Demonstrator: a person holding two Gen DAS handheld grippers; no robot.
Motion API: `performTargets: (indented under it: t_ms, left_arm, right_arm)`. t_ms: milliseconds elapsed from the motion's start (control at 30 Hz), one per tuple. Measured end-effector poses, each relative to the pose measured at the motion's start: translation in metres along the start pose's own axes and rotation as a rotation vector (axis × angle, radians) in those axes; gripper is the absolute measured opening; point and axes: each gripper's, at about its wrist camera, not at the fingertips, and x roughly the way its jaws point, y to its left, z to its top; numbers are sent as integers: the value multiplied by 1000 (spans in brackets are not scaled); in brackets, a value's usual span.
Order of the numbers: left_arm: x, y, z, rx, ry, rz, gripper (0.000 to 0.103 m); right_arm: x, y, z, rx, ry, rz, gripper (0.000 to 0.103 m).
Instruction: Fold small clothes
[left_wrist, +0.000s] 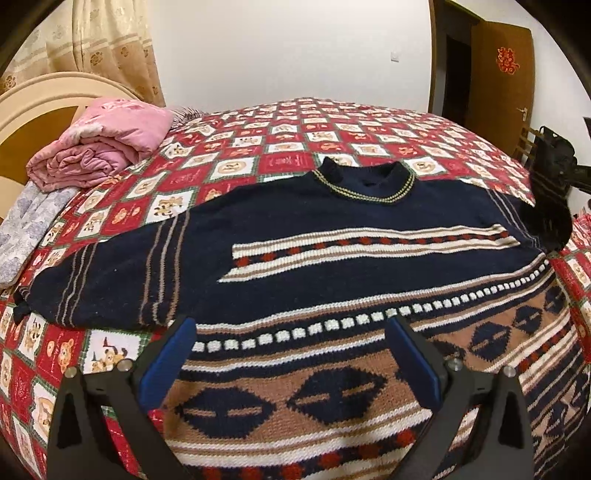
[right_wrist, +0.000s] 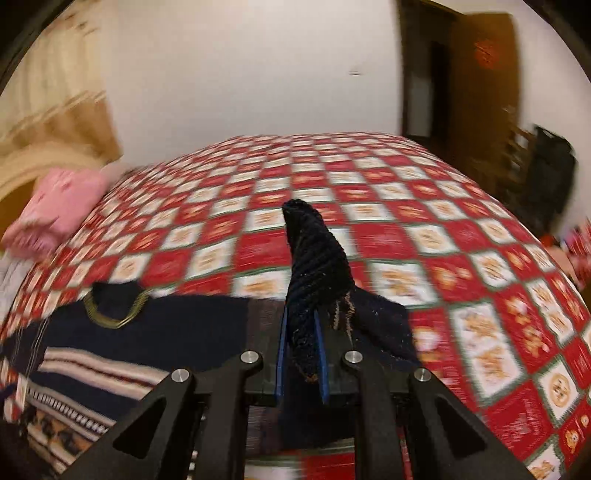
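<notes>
A navy knitted sweater (left_wrist: 332, 236) with white, brown and red patterned bands lies flat, front up, on the bed, collar away from me. My left gripper (left_wrist: 291, 332) is open, its blue pads hovering over the sweater's lower patterned part. The sweater's left sleeve (left_wrist: 103, 280) lies spread out to the left. My right gripper (right_wrist: 301, 325) is shut on the ribbed cuff of the right sleeve (right_wrist: 317, 258) and holds it lifted above the bed. That lifted sleeve (left_wrist: 550, 221) shows at the right edge of the left wrist view. The sweater body (right_wrist: 147, 325) lies lower left in the right wrist view.
The bed wears a red and white checked cover (left_wrist: 295, 140) with bear prints. A folded pink quilt (left_wrist: 99, 147) and a grey cloth (left_wrist: 26, 232) lie at the left by the headboard. A brown door (left_wrist: 502, 85) and a dark bag (right_wrist: 554, 173) stand at the right.
</notes>
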Motion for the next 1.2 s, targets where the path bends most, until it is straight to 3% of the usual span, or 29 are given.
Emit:
performTargets:
  t_ms: [200, 467, 533, 600, 700, 733, 967, 1133, 1200]
  left_arm:
    - [-5, 15, 0, -32, -9, -8, 103]
    - [-4, 23, -1, -43, 5, -19, 103]
    - [0, 22, 1, -54, 25, -51, 103]
    - [2, 17, 5, -63, 36, -81, 103]
    - [4, 1, 13, -43, 40, -123, 103]
    - [6, -7, 18, -36, 41, -154, 103]
    - [29, -80, 50, 22, 57, -240, 101]
    - [62, -134, 67, 53, 114, -286, 83]
    - [74, -148, 72, 45, 141, -295, 81]
  right_arm:
    - [17, 92, -21, -148, 33, 65, 14]
    - [58, 144, -60, -255, 165, 166, 15]
    - [61, 146, -67, -251, 168, 188, 26]
    - [56, 137, -69, -215, 172, 260, 67]
    - [33, 103, -71, -98, 107, 364, 67]
    - [26, 93, -73, -69, 91, 361, 67]
    - [-14, 7, -94, 67, -36, 219, 68]
    - [-30, -33, -99, 126, -162, 185, 68]
    - [-32, -41, -100, 171, -197, 192, 68]
